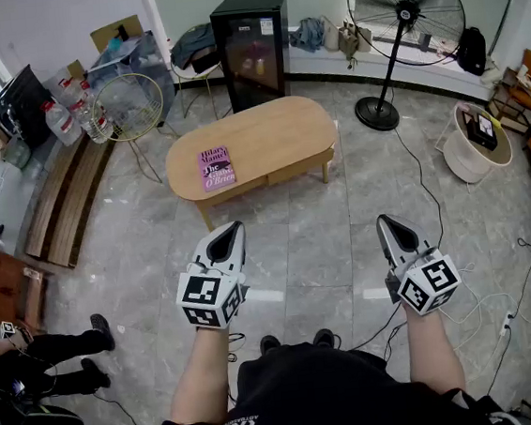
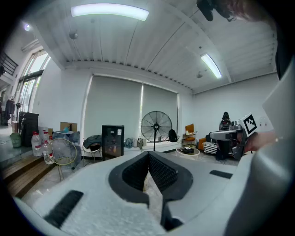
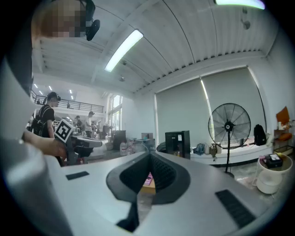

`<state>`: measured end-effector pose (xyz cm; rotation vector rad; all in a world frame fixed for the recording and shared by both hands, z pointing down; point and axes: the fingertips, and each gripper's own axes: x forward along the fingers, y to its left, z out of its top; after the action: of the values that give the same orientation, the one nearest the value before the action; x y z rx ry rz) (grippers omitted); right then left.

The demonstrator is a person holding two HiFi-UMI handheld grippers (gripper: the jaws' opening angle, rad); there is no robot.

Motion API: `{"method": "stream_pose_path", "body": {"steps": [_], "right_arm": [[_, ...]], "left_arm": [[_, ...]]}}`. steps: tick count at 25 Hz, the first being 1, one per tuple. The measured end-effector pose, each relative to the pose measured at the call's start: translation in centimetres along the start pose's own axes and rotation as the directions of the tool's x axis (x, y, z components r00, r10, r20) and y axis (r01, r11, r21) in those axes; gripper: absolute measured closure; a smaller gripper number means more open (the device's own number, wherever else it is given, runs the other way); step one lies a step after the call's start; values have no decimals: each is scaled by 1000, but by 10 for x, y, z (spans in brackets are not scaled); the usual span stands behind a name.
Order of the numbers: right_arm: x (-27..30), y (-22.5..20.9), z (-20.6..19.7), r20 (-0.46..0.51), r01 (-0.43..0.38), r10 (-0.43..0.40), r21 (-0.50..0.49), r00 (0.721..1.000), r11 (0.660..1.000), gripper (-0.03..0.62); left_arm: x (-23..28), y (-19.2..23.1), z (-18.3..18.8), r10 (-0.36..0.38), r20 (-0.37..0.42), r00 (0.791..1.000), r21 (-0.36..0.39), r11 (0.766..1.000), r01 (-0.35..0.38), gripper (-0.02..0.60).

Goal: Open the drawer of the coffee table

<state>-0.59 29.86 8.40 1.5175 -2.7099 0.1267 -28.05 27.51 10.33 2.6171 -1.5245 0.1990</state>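
Light: bright, even; ceiling tube lamps, windows at left.
Shadows: faint, soft.
Distortion: strong fisheye, dark corners in gripper views.
Focus: left claw soft up close.

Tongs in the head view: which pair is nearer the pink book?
The left tongs: the book on the coffee table lies nearly straight ahead; the right tongs stand farther aside.

A pink book lies on the wooden coffee table, near its left end.

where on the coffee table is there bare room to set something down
The coffee table is bare from the pink book at its left end across to its right end. Crowded beyond its left end: wire chair, water bottles.
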Motion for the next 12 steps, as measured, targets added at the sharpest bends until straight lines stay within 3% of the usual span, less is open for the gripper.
{"method": "stream_pose_path", "body": {"steps": [12], "right_arm": [[-9,-5,9,29,-2,3,-24,1000,1000,591]], "left_arm": [[2,-17,6,-31,9,999,12,999,31,572]]}}
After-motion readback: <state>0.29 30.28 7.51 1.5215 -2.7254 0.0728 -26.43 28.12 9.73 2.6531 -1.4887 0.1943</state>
